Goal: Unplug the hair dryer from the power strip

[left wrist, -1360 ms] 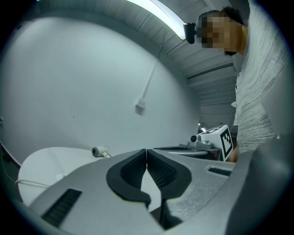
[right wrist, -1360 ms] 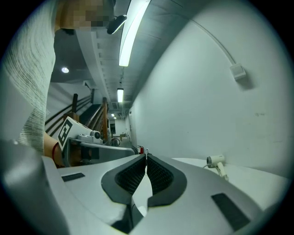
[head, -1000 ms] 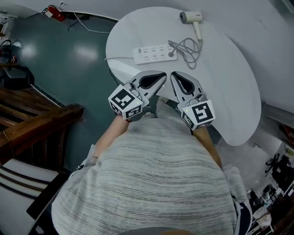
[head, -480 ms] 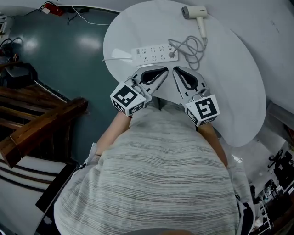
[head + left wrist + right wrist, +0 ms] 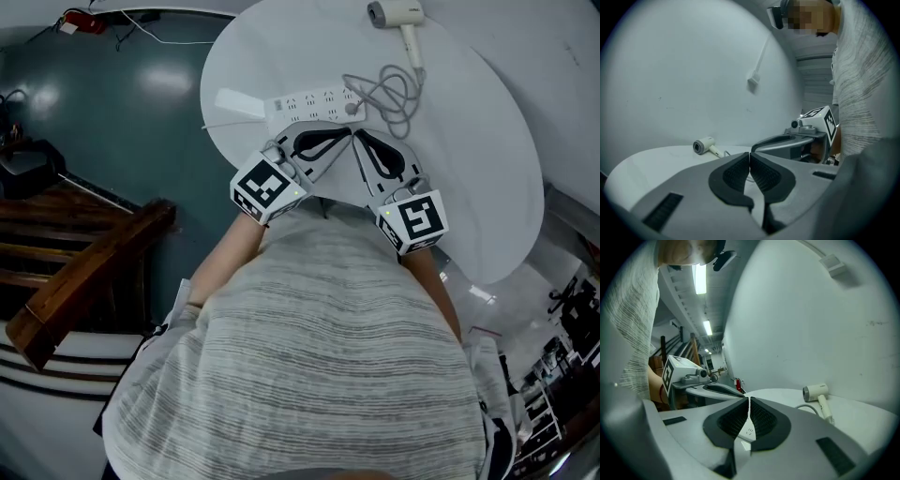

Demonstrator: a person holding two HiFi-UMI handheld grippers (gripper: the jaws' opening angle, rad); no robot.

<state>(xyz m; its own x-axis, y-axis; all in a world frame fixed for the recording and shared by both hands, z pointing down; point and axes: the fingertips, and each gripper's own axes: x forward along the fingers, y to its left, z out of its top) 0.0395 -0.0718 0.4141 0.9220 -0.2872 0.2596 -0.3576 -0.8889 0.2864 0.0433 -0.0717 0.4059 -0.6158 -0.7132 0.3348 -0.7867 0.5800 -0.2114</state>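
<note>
A white power strip (image 5: 312,103) lies on the round white table (image 5: 487,169). The hair dryer's plug (image 5: 354,109) sits in the strip's right end, and its grey cord (image 5: 392,94) loops away to the white hair dryer (image 5: 397,13) at the table's far edge. My left gripper (image 5: 345,135) and right gripper (image 5: 357,137) are side by side just short of the strip, tips almost meeting. Both are shut with nothing in them. The left gripper view shows the hair dryer (image 5: 704,146) beyond shut jaws. In the right gripper view the power strip (image 5: 749,431) shows low behind the jaws, with the hair dryer (image 5: 816,392) to the right.
A white wall (image 5: 693,70) rises behind the table. The strip's own lead (image 5: 230,122) runs off the table's left edge. Dark wooden steps (image 5: 84,253) stand at the left on the teal floor, and a red object (image 5: 80,21) lies at the far left.
Both grippers have moved forward over the table toward the power strip and sunk a little. Their tips now nearly touch each other, right by the strip. The jaws stayed shut.
</note>
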